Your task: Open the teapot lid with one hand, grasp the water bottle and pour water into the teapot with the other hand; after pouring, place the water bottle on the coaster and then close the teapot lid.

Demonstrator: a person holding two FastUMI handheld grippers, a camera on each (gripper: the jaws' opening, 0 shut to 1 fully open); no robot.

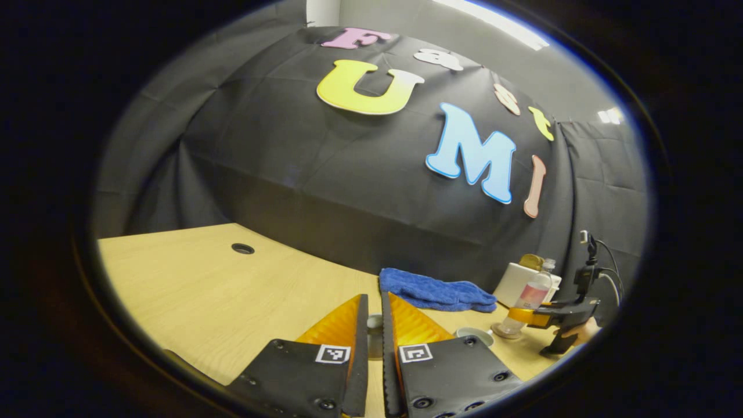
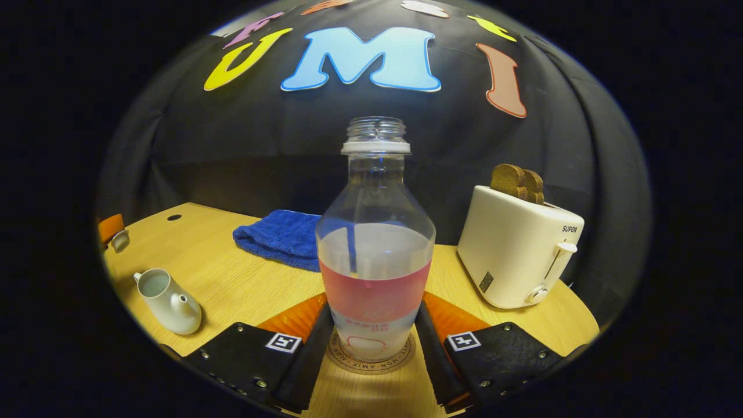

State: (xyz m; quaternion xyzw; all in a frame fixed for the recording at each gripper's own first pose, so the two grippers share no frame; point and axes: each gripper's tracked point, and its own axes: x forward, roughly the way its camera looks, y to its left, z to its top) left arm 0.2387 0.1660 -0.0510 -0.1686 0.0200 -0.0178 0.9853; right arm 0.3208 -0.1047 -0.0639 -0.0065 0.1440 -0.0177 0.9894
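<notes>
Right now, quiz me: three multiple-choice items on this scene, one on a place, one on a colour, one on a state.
1. The water bottle stands on:
A. the towel
B. the coaster
C. the toaster

2. The folded towel is:
A. blue
B. green
C. white

3. The teapot is:
A. lidded
B. overturned
C. open, lid off

Answers:
1 B, the printed disc lies under the bottle's base.
2 A, plainly blue in both views.
3 C, its bare mouth shows, and the left gripper pinches a small round piece, seemingly the lid.
</notes>
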